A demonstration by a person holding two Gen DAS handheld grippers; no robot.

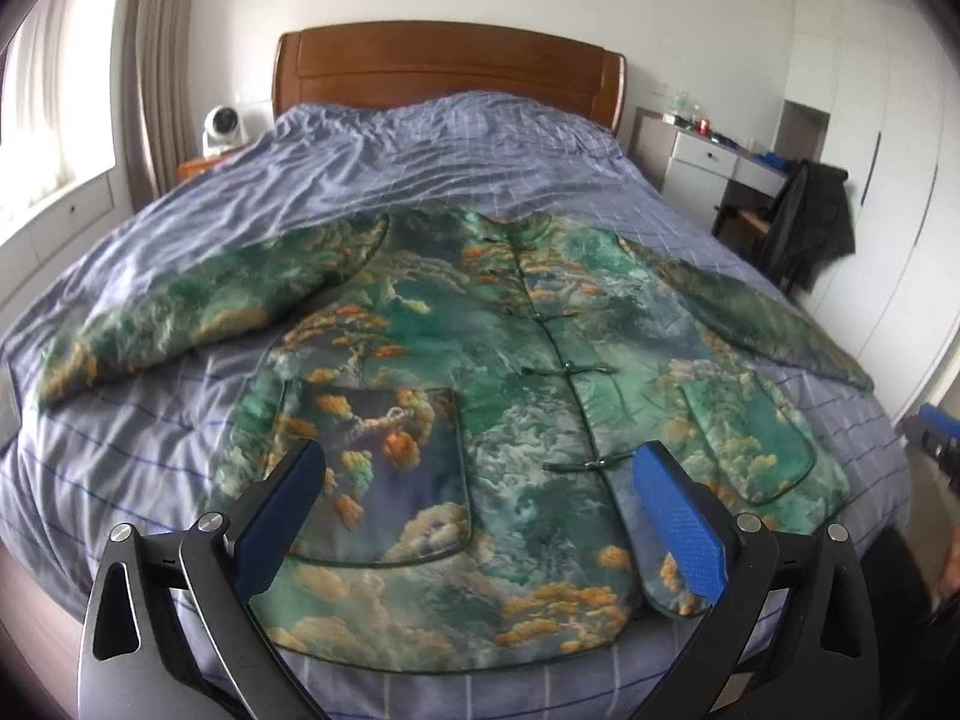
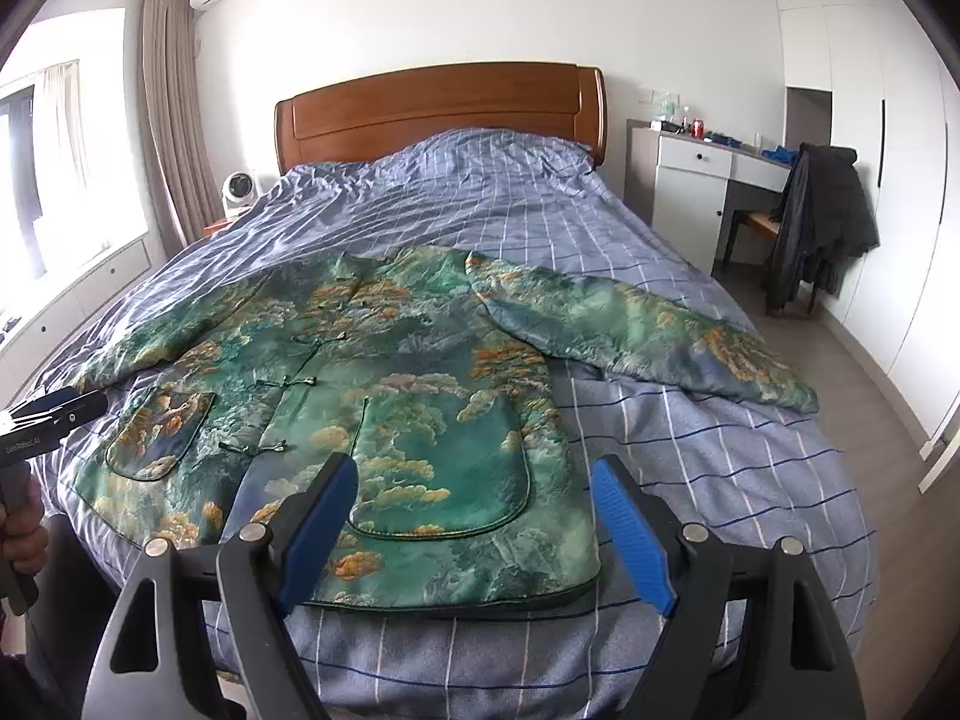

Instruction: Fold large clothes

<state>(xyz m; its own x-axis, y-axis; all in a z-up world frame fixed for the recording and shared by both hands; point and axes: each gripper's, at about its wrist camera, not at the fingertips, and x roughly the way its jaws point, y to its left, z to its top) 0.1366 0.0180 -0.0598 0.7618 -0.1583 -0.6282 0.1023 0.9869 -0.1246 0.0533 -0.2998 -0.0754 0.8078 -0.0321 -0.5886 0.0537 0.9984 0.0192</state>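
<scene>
A green padded jacket (image 1: 480, 372) with orange cloud print lies flat and face up on the bed, sleeves spread to both sides, hem toward me; it also shows in the right wrist view (image 2: 372, 372). My left gripper (image 1: 480, 480) is open and empty, hovering above the hem near the left pocket (image 1: 384, 468). My right gripper (image 2: 474, 492) is open and empty, above the hem over the right pocket (image 2: 444, 468). The left gripper also shows at the left edge of the right wrist view (image 2: 54, 414).
The bed has a blue checked cover (image 2: 690, 480) and a wooden headboard (image 2: 438, 108). A white desk (image 2: 702, 180) and a chair with a dark coat (image 2: 822, 222) stand at the right. A small fan (image 2: 240, 189) sits at the left, by the curtains.
</scene>
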